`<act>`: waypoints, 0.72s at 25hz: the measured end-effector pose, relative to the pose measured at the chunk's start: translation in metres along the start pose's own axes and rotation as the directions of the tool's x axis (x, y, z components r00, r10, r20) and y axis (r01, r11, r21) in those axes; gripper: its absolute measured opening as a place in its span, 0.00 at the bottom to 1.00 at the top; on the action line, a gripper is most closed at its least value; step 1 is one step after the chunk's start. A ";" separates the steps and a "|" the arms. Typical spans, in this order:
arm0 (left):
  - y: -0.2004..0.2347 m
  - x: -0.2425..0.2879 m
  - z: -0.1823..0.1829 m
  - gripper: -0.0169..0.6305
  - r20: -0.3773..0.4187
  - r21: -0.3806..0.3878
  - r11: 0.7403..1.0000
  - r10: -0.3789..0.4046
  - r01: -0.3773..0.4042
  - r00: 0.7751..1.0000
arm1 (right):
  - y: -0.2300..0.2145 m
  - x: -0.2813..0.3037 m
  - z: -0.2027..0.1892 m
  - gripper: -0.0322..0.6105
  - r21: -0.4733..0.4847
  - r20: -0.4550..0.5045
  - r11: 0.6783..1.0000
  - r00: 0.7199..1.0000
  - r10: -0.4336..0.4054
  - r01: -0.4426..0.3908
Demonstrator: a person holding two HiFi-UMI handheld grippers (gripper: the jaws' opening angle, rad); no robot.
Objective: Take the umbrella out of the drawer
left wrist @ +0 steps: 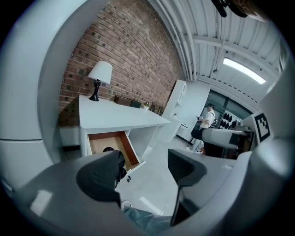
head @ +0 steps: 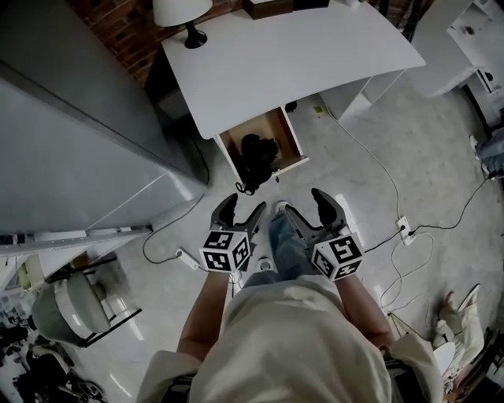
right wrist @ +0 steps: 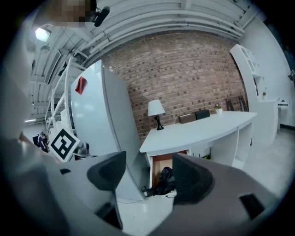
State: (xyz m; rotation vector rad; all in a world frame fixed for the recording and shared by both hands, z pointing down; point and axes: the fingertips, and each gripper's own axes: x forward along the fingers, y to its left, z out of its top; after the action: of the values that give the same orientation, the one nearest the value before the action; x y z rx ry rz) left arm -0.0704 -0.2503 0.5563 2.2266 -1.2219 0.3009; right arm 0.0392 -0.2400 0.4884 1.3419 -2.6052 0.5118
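**Desk** (head: 299,55), white. Standing against the brick wall and carrying a lamp (head: 183,12). It is no part of the job, but its edge is overhanging the back of the drawer and limiting any approach from above.

**Drawer** (head: 291,132), wood-lined. Hanging pulled out beneath the desk's near corner. It is already open, so no further pulling seems needed.

**Umbrella** (head: 256,153), black, folded. Lying inside the drawer along its length, with its handle end (head: 246,187) poking over the drawer's front lip.

**Left gripper** (head: 244,206) and **right gripper** (head: 305,206). Hovering side by side over the floor, well apart from the drawer and pointing toward it. Each is standing with its jaws wide apart and gripping nothing.

**Step in hand, as judged:** the reach.
- A good reach is coming in low from the front, under the desk edge.
- One gripper is aiming across the shaft just behind the handle end, jaws held wide until they are straddling it.
- The other is keeping off the drawer walls, ready to steady loose fabric.
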 end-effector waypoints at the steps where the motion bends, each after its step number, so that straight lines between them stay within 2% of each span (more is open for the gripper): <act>1: 0.007 0.012 0.000 0.52 -0.012 -0.007 1.000 0.010 -0.010 1.000 | -0.009 0.008 0.000 0.52 0.006 -0.010 1.000 1.000 0.005 -0.005; 6: 0.038 0.069 0.003 0.52 -0.073 -0.029 0.998 0.049 -0.052 0.996 | -0.045 0.050 0.005 0.52 0.015 -0.048 0.999 0.998 0.043 -0.043; 11: 0.064 0.125 -0.010 0.52 -0.176 -0.046 0.996 0.065 -0.074 0.982 | -0.075 0.086 -0.002 0.52 0.034 -0.096 0.997 0.993 0.071 -0.068; 15: 0.084 0.167 -0.028 0.52 -0.269 -0.055 0.994 0.076 -0.094 0.960 | -0.094 0.109 -0.010 0.51 0.058 -0.123 0.995 0.989 0.086 -0.079; 18: 0.098 0.195 -0.045 0.53 -0.349 -0.056 0.992 0.083 -0.110 0.934 | -0.107 0.124 -0.017 0.51 0.072 -0.144 0.993 0.984 0.101 -0.091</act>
State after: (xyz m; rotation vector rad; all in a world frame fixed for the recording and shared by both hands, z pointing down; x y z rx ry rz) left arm -0.0395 -0.4011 0.7181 1.9486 -1.1296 0.6463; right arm 0.0539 -0.3850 0.5653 1.1523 -2.5611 0.6891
